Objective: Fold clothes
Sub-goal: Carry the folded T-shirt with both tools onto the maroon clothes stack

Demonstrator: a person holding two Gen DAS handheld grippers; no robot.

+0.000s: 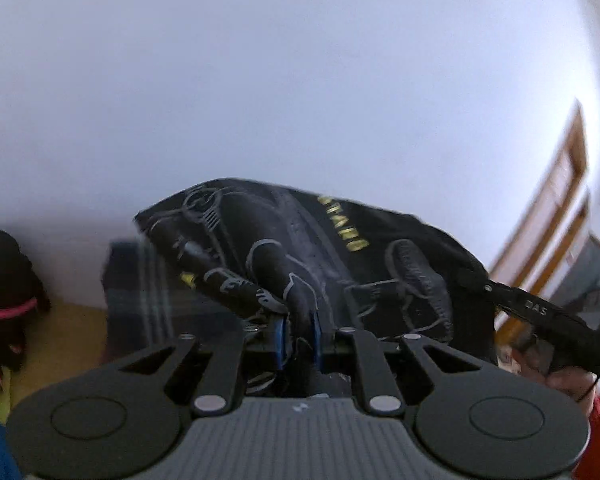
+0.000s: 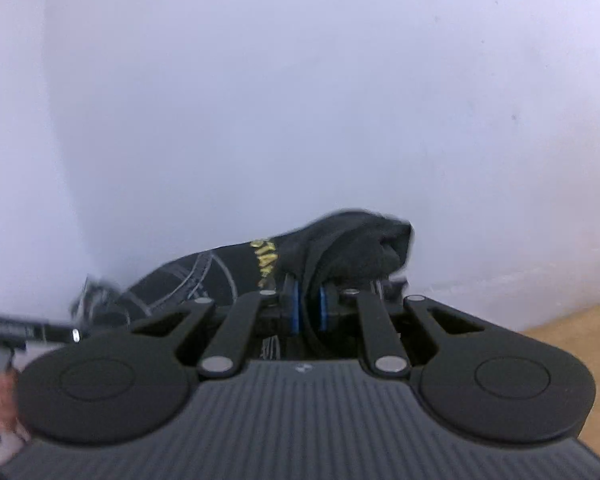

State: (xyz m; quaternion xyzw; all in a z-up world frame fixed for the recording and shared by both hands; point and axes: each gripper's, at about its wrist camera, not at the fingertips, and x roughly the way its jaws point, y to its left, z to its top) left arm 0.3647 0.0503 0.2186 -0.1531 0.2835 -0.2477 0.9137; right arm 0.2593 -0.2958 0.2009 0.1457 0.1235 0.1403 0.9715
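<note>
L gripper [image 1: 299,334] & R gripper [image 2: 308,306] each pinching a bunched edge of the black printed tee [image 1: 300,248], held up off the surface before the white wall [image 1: 300,80], w/ thin bites — fabric could slip out mid-air.

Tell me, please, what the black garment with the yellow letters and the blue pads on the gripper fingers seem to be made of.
Black garment: probably soft knit cotton or a blend, matte; it bunches into rounded folds, and the grey and yellow print looks flat, likely screen-printed.
Blue pads: possibly rubber or foam, dull finish; the picture is too blurred to be sure. The left gripper and right gripper both pinch the fabric.
</note>
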